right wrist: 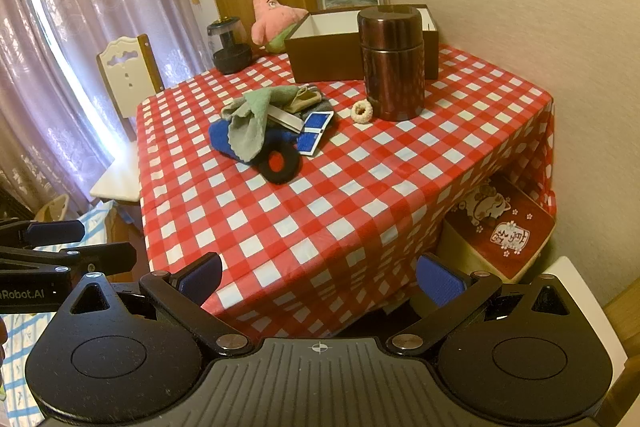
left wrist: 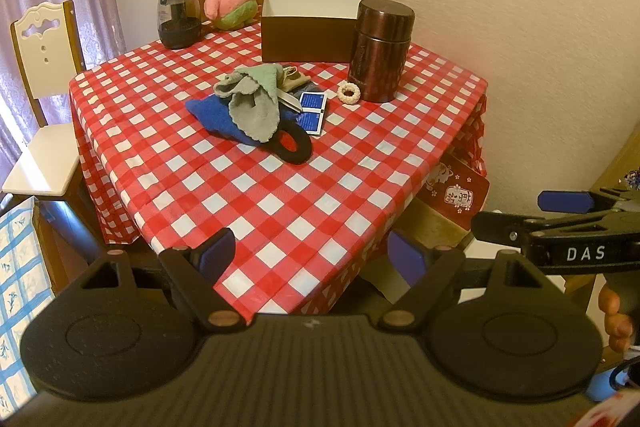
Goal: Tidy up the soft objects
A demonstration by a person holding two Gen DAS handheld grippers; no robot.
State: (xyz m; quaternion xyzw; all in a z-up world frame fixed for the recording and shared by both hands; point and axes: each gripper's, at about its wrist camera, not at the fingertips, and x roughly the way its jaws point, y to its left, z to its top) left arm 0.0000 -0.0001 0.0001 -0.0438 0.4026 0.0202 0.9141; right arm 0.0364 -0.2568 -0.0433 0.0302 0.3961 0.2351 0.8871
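Left wrist view. Left gripper (left wrist: 312, 259): jaws wide, empty, held off the near corner of the table (left wrist: 280, 203). Pile of soft items well ahead and slightly left of its centre line: grey-green cloth (left wrist: 252, 99) draped over blue fabric (left wrist: 218, 117), black ring (left wrist: 294, 147) at the near edge. Brown box (left wrist: 310, 27) beyond the pile, open. Advice: approach low, pinch the top cloth first, avoid the card packet (left wrist: 312, 109).

Right wrist view. Right gripper (right wrist: 320, 279): jaws wide, empty. Same cloth (right wrist: 252, 119) well ahead, left of centre; box (right wrist: 336, 55) behind it; brown canister (right wrist: 392, 63) ahead, to the right.
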